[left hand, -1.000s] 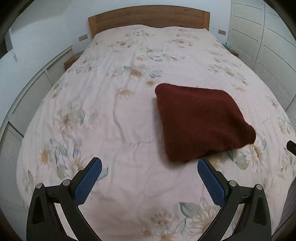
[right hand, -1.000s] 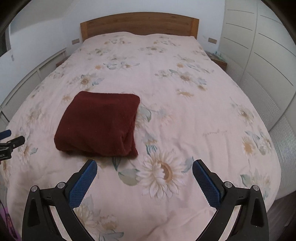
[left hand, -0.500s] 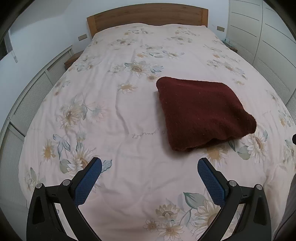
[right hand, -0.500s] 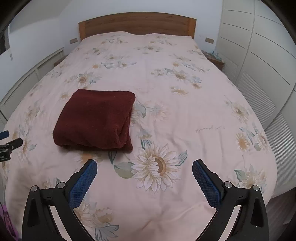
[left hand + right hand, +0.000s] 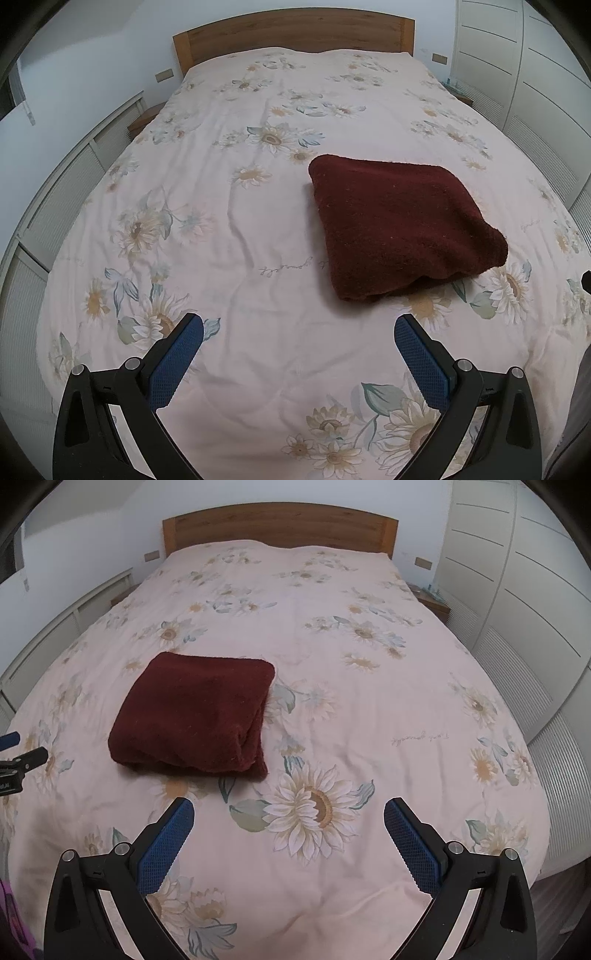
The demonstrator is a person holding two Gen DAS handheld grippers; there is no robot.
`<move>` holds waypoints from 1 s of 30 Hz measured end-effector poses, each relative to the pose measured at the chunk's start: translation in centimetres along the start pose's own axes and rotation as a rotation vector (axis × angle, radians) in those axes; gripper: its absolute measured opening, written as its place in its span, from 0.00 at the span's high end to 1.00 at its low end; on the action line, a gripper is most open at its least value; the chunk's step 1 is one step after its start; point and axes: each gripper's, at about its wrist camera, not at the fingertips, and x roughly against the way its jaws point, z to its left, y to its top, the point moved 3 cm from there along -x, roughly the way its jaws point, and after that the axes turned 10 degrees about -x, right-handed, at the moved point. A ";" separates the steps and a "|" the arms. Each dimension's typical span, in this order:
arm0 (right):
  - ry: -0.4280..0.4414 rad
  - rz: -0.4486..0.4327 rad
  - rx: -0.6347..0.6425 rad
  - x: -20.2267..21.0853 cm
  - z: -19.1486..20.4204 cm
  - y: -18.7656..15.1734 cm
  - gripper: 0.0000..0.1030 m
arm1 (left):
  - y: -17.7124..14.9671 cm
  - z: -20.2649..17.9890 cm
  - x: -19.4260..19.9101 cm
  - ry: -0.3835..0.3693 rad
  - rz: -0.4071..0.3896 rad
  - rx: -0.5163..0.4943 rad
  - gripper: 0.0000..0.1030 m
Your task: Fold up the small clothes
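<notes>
Folded garment [image 5: 402, 225] beyond spread jaws.

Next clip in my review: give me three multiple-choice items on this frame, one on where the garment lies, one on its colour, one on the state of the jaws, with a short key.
1. Where does the folded garment lie?
A. on the floral bedspread
B. on the wooden headboard
C. between the left jaws

2. What colour is the garment?
A. navy blue
B. dark red
C. white

3. How do the jaws of the two grippers stand?
A. both shut on cloth
B. one open, one shut
C. both open, holding nothing

Key:
1 A, the folded garment rests on the floral bedspread, apart from both grippers.
2 B, its fuzzy surface is dark red in both views.
3 C, the left gripper and right gripper show wide gaps with only bedspread between.
</notes>
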 end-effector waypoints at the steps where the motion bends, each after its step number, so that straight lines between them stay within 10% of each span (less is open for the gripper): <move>1: 0.000 0.001 0.001 -0.1 0.0 0.0 0.00 | 0.0 -0.1 0.0 0.000 0.001 0.000 0.01; 30: 0.001 0.014 0.009 -0.5 -0.1 0.1 0.00 | 0.0 -1.0 0.0 -0.010 0.001 -0.027 0.01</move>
